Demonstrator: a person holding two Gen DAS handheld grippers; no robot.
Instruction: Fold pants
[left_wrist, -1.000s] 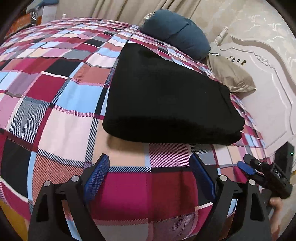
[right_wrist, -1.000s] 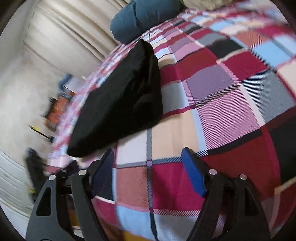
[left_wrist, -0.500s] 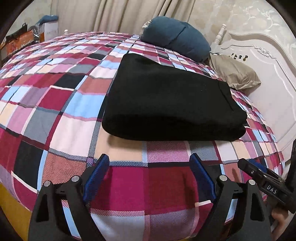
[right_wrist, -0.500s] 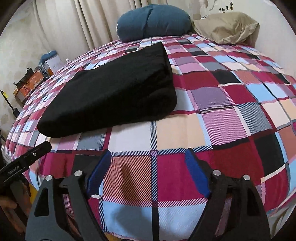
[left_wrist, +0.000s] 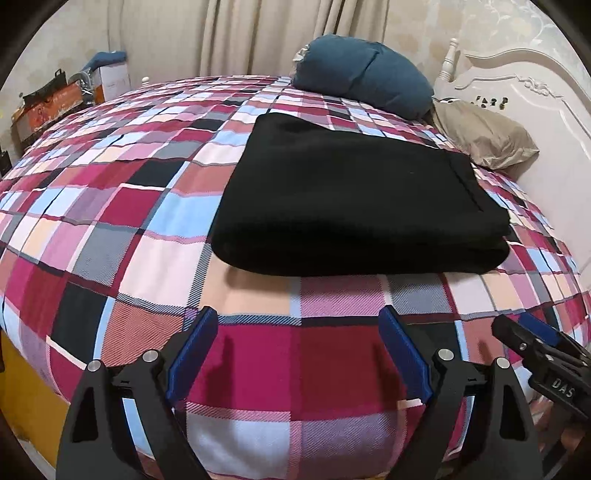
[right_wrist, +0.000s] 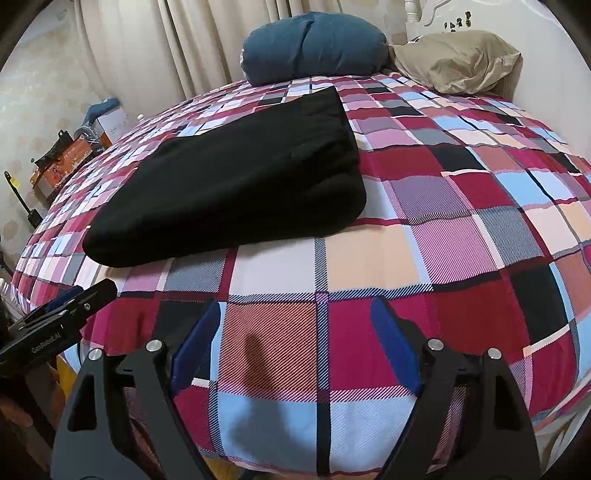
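On the plaid bed (left_wrist: 155, 258) lie folded pants (left_wrist: 351, 206); both grippers gape empty; only left view shows headboard (left_wrist: 532, 110)

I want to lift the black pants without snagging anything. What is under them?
The folded black pants lie flat on the checkered bedspread; only that shows around their edges. Anything beneath or between their layers is covered.

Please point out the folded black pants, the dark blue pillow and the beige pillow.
folded black pants (left_wrist: 351, 199), left wrist view, top surface.
dark blue pillow (right_wrist: 314, 46), right wrist view, front face.
beige pillow (right_wrist: 458, 61), right wrist view, middle.
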